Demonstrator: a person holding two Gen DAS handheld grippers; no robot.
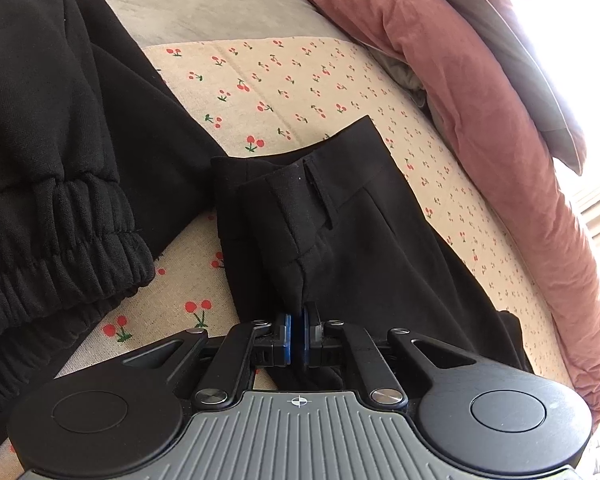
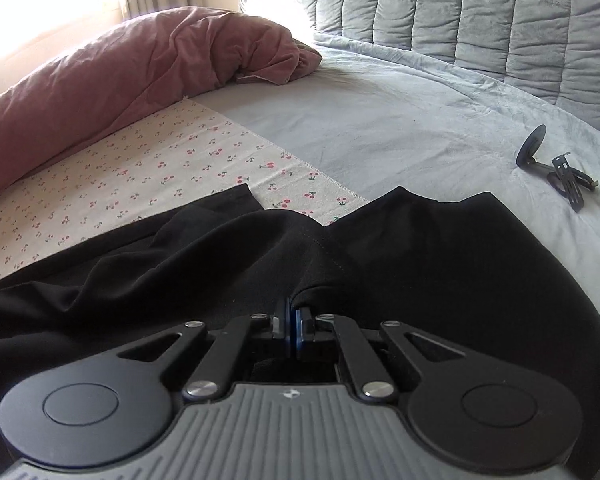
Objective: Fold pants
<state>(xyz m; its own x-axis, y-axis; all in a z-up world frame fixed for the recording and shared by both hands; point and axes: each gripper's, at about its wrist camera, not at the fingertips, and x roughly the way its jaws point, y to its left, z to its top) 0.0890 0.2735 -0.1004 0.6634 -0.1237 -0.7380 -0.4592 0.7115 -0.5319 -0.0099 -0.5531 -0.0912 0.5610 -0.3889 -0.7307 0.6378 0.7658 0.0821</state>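
1. The bed (image 2: 400, 120) carries everything; its grey sheet runs up to a quilted grey headboard (image 2: 480, 12) at the far edge in my right wrist view.
2. A long dusty-pink duvet roll (image 1: 480, 92) lies along the window-side edge of the bed, with a grey pillow (image 1: 512, 40) resting on top of it.
3. A cherry-print cloth (image 1: 284, 80) is spread over the sheet beside the duvet roll, its stitched edge crossing the grey sheet.
4. The black pants (image 1: 360, 240) lie partly on that cloth and partly on the sheet; the waistband with a belt loop points away from my left gripper.
5. A second black garment with a gathered elastic hem (image 1: 60, 232) sits at the left of my left wrist view, just beside the pants.
6. My left gripper (image 1: 299, 338) is pinched closed on a fold of the pants below the waistband.
7. My right gripper (image 2: 291, 334) is clamped on a bunched ridge of the pants fabric.
8. A small black metal bracket with a round disc (image 2: 552, 164) lies on the sheet near the headboard, well apart from the pants.
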